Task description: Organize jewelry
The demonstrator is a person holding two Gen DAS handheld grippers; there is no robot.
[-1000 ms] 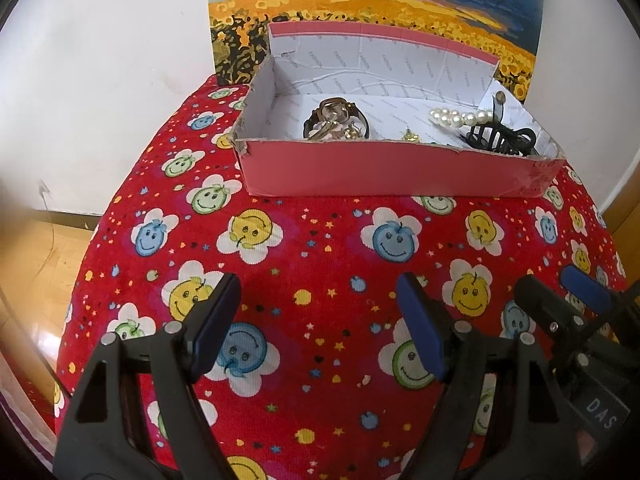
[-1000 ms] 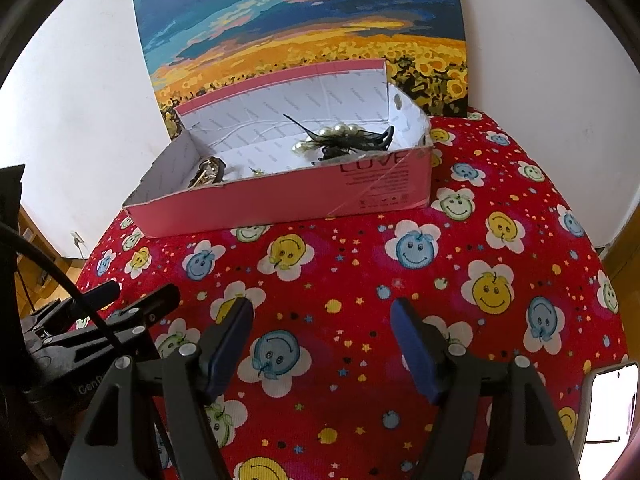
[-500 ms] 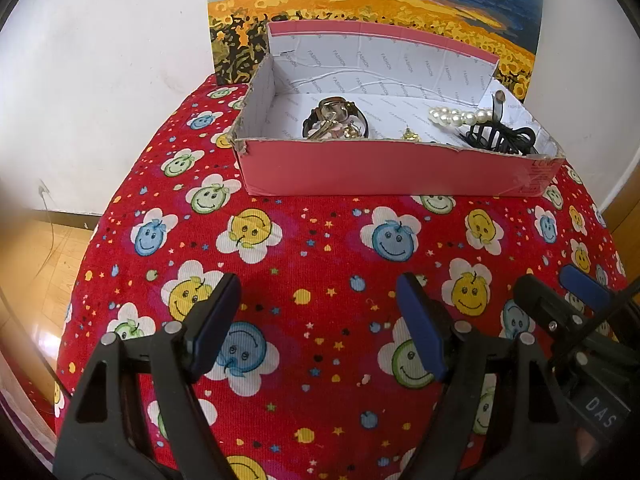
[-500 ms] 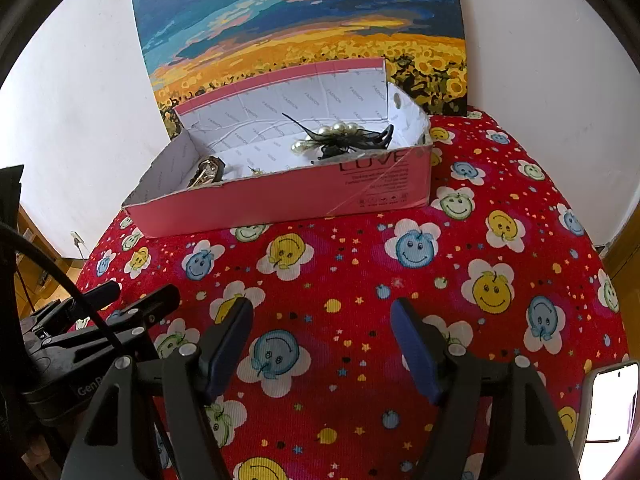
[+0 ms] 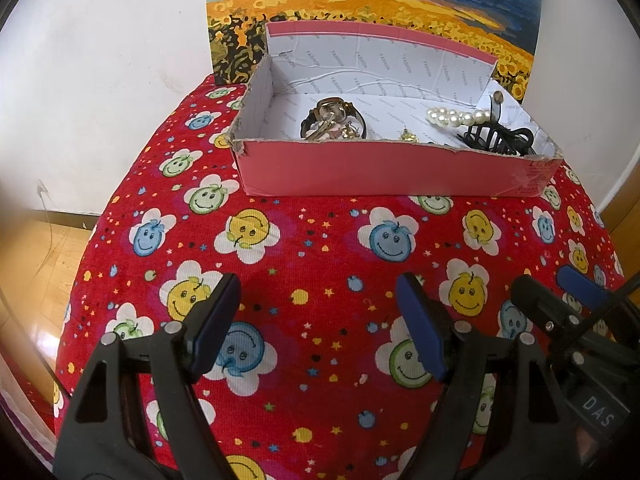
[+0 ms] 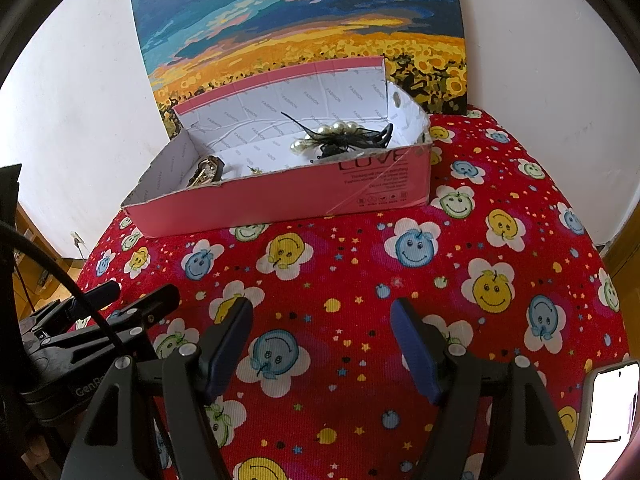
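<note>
Two grippers, each with two blue-padded fingers. Left gripper (image 5: 318, 322): fingers (image 5: 214, 322) apart, nothing between them, hanging over the red smiley-flower cloth (image 5: 320, 248) that covers the worktop. Right gripper (image 6: 322, 346): fingers (image 6: 414, 354) likewise apart and empty, above the same cloth; in the left wrist view it shows at the near right edge, just beside the left one. One phone (image 6: 612, 400), screen lit, at the near right corner of the right wrist view. One pink cardboard box (image 5: 392, 168), open-topped, white printed lining, standing at the far side of the cloth, well apart from both grippers. Contents, all jewelry, lying on the box floor: one watch (image 5: 332, 114) with gold case and dark strap at the left, tangled with some small gold pieces whose number cannot be told; one small gold earring or stud (image 5: 408, 135) near the middle by the near wall; one string of white pearls (image 5: 456, 117) at the right; one black hair claw or clip (image 5: 498, 138) just beside and touching the pearls at the far right. One sunflower-field painting (image 6: 304, 28) standing against the white wall behind the box.
</note>
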